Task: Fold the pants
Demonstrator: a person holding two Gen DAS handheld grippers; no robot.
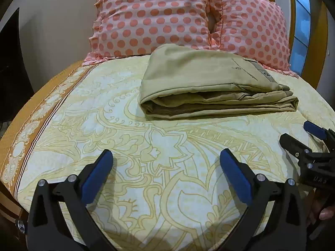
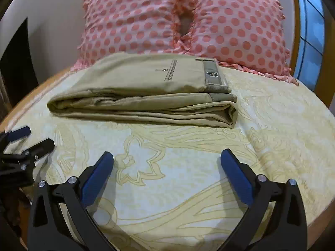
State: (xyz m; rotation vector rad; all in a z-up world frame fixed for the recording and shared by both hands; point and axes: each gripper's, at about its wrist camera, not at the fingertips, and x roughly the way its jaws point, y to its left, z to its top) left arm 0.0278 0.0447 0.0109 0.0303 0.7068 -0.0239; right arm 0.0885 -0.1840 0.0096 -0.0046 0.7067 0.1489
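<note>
Khaki pants (image 1: 209,83) lie folded into a flat stack on the bed, also in the right wrist view (image 2: 142,96), with the waistband and back pocket on top at the right. My left gripper (image 1: 166,156) is open and empty, hovering over the bedsheet in front of the pants. My right gripper (image 2: 167,156) is open and empty, also short of the pants. The right gripper shows at the right edge of the left wrist view (image 1: 297,133), and the left gripper at the left edge of the right wrist view (image 2: 35,138).
Two pink polka-dot pillows (image 1: 167,16) stand behind the pants against the wall. The yellow floral bedsheet (image 1: 146,146) has an orange border along the left bed edge (image 1: 23,129). A window (image 2: 309,31) is at the far right.
</note>
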